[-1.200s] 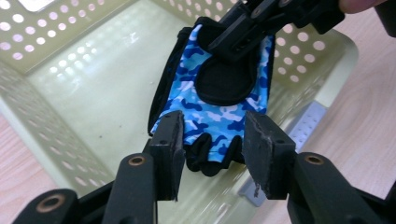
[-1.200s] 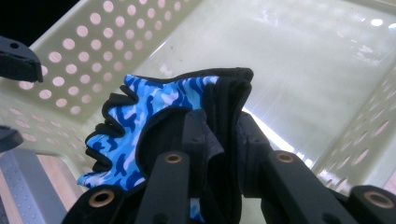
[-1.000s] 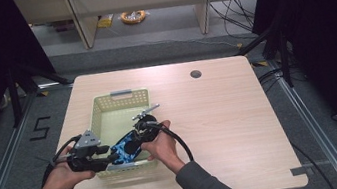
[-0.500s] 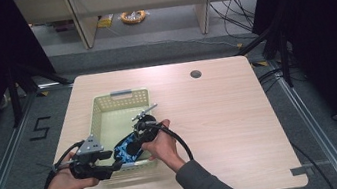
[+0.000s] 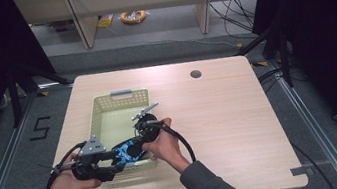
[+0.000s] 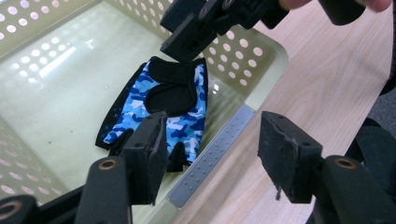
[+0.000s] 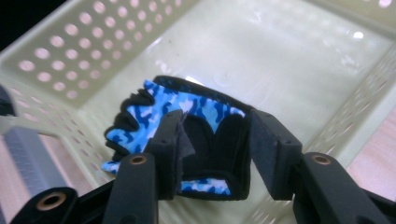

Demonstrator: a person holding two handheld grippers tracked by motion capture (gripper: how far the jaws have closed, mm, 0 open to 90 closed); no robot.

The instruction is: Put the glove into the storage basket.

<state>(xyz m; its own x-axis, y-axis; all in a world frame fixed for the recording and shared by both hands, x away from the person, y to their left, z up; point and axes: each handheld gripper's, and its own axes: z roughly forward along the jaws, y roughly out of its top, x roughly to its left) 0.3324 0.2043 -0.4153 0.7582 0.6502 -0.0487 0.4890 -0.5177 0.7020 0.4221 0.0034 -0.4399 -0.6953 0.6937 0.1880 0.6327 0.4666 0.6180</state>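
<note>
Glove (image 6: 161, 105) flat in basket (image 6: 233, 51); both grippers' fingers just opening, empty; high view hides glove.

We see blue camouflage fingerless glove (image 6: 161, 105), black trim, lying flat on basket (image 5: 102, 107) floor, near basket's 5 o'clock corner.

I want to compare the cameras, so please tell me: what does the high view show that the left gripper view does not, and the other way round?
High view alone: the whole table, its dark round hole, the floor beyond, and both of the person's forearms.

Left gripper view alone: the glove's blue camouflage print and black strap close up, the dotted grey handle on the basket rim, and the left gripper with its jaws apart and nothing between them.

Both: the pale perforated basket, the glove lying in it, and the right gripper above the glove.
</note>
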